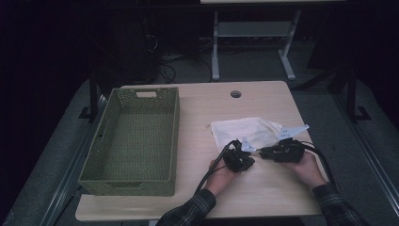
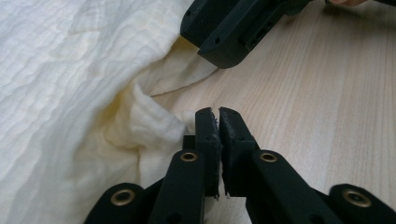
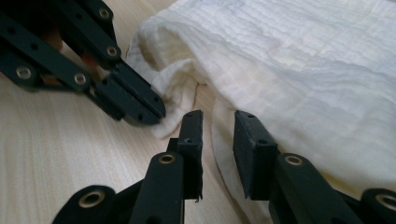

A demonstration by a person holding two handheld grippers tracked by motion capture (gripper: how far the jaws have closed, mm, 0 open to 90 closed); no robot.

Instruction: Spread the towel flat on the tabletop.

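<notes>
A cream cloth (image 1: 244, 129) lies crumpled on the table, right of centre. My left gripper (image 2: 218, 114) is at the cloth's near edge. Its jaws are pressed together on a puckered corner of the cloth (image 2: 140, 121). My right gripper (image 3: 218, 121) is just to the right of it, and a folded edge of the cloth (image 3: 303, 70) lies in the gap between its jaws without being pinched. The two grippers sit close together, left gripper (image 1: 242, 150) and right gripper (image 1: 263, 151), with their tips almost meeting over the cloth's front edge.
A green perforated basket (image 1: 176, 136) with nothing in it stands on the left half of the wooden table (image 1: 263, 188). A round cable hole (image 1: 235, 93) sits near the far edge. Dark floor and a table frame lie beyond.
</notes>
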